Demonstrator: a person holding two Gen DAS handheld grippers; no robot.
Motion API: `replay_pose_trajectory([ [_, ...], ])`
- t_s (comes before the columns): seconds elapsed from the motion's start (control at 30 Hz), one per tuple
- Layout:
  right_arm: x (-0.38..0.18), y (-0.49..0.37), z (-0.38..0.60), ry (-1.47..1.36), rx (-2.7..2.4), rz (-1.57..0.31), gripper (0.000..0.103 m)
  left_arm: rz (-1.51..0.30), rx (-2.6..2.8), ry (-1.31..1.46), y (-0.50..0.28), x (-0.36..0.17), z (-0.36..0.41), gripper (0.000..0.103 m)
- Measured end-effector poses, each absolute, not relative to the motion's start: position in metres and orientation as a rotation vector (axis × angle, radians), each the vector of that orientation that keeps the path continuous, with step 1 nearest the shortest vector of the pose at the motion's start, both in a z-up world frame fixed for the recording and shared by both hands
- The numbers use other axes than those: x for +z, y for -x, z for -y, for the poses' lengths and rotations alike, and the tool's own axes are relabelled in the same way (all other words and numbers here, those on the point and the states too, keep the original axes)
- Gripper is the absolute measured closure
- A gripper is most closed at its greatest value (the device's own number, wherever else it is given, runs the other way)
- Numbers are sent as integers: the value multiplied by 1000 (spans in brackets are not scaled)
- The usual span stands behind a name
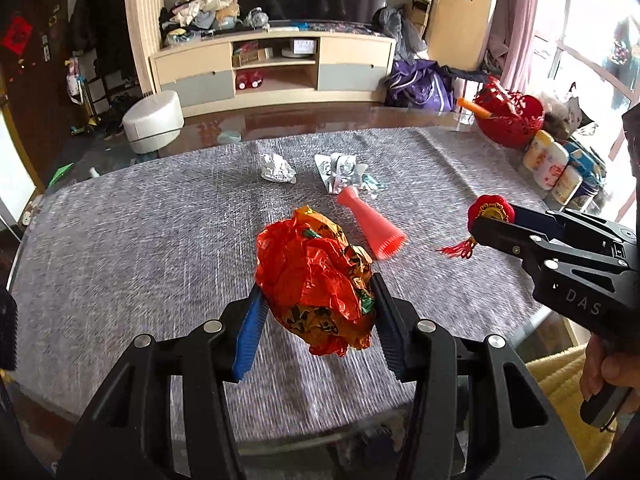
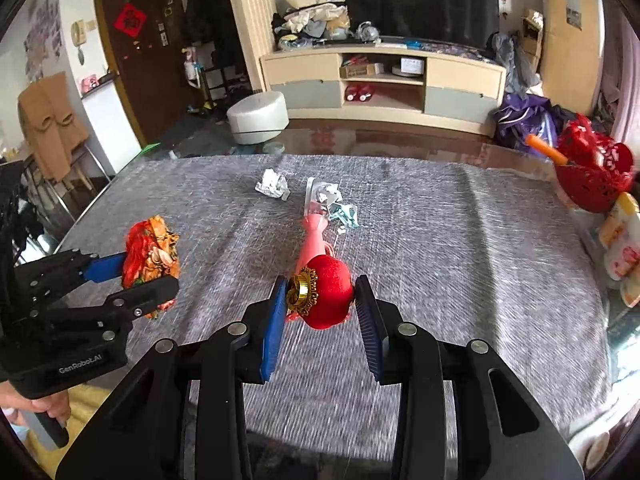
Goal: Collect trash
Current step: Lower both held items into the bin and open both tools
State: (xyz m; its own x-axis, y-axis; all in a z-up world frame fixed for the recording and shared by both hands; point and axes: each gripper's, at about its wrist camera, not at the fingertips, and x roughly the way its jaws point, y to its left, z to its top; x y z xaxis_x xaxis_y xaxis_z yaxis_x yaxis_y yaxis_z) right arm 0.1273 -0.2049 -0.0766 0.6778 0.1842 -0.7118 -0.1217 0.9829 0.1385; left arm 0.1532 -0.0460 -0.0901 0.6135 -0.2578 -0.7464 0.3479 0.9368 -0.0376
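Observation:
My left gripper (image 1: pixel 318 292) is shut on a crumpled orange-red wrapper (image 1: pixel 316 276), held above the grey tablecloth (image 1: pixel 140 248). In the right wrist view the same wrapper (image 2: pixel 150 254) shows in the left gripper (image 2: pixel 150 272) at the left. My right gripper (image 2: pixel 322 294) is shut on a small red velvet lantern ornament (image 2: pixel 326 290) with a gold cap, lifted off the cloth. From the left wrist view the ornament (image 1: pixel 490 210) sits at the tip of the right gripper (image 1: pixel 486 222). On the cloth lie a pink plastic cone (image 1: pixel 370 226), a crumpled silver foil ball (image 1: pixel 276 168) and torn foil packaging (image 1: pixel 342 172).
A red lattice basket (image 1: pixel 510 118) with an orange stick and several bottles (image 1: pixel 554 168) stand along the table's right edge. Beyond the table are a white round stool (image 1: pixel 152 120) and a TV cabinet (image 1: pixel 276 66). A hand (image 1: pixel 604 368) holds the right gripper's handle.

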Motion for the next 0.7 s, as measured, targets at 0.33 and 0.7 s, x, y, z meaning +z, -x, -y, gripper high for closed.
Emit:
replay_pose_trajectory([
  [0.33, -67, -65, 201, -106, 189, -798, 68, -807, -358, -120, -82, -82, 35, 55],
  [0.7, -100, -9, 186, -137, 227, -870, 68, -867, -382, -98, -19, -112, 24, 55],
])
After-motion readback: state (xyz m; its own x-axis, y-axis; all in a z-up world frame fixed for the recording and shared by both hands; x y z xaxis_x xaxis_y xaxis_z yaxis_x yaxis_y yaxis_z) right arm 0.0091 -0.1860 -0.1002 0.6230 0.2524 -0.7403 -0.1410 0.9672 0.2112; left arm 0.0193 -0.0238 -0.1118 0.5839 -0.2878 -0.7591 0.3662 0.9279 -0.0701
